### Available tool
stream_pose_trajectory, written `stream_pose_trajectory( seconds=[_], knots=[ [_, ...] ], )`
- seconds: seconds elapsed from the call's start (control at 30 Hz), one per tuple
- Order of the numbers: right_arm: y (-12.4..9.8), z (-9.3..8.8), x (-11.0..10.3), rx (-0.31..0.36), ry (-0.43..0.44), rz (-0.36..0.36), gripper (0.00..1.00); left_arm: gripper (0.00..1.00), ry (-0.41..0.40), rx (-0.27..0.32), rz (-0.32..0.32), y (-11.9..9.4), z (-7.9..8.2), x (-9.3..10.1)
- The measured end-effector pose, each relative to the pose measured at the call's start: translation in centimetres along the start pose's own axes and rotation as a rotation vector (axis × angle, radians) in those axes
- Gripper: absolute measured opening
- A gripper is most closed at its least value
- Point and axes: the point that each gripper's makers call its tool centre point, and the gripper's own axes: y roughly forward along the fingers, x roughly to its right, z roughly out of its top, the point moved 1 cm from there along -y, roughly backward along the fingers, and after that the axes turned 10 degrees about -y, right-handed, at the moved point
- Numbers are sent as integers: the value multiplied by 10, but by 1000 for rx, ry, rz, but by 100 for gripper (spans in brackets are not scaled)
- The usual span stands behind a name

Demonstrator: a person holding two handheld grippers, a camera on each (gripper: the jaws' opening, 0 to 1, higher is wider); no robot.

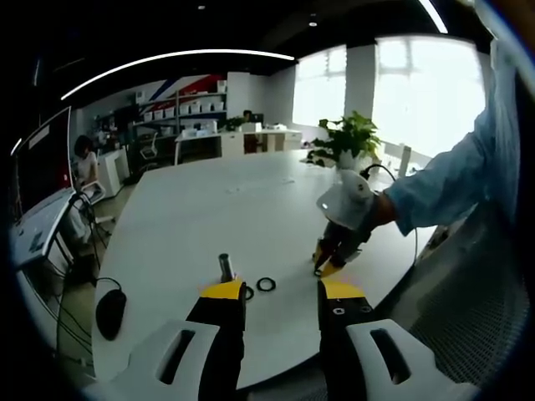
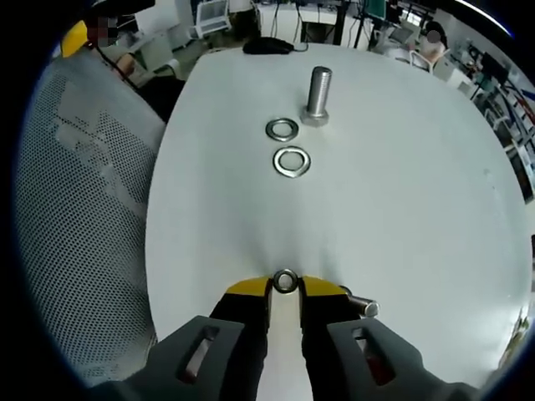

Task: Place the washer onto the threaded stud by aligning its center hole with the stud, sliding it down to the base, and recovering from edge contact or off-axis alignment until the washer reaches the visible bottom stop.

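Observation:
The threaded stud [image 2: 318, 93] stands upright on the white table [image 2: 418, 192], far ahead of my right gripper [image 2: 285, 286]. That gripper is shut on a small steel washer [image 2: 286, 281] pinched at its yellow tips, low over the table. Two more washers [image 2: 282, 129] [image 2: 292, 161] lie flat just in front of the stud. In the left gripper view the stud [image 1: 226, 267] rises just beyond my left gripper [image 1: 282, 292], which is open and holds nothing. A loose washer [image 1: 266, 284] lies between its tips. The right gripper [image 1: 328, 263] comes in from the right, tips down on the table.
A black mouse [image 1: 110, 311] lies near the table's left edge and appears again beyond the stud [image 2: 267, 46]. A mesh chair [image 2: 92, 192] stands beside the table. A potted plant [image 1: 351, 138] sits at the far side. A person's blue sleeve [image 1: 451, 180] holds the right gripper.

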Motion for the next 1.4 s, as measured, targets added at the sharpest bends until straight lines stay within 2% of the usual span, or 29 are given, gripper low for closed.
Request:
stream_pose_trajectory(
  seconds=[0.5, 1.07, 1.4],
  knots=[
    [-21, 11, 3, 41, -2, -12, 15, 32, 2, -1, -1, 0, 0, 0],
    [-47, 11, 2, 59, -13, -44, 15, 32, 9, 9, -5, -1, 1, 1],
    [-60, 2, 8, 37, -22, -70, 15, 32, 15, 14, -6, -2, 2, 2]
  ],
)
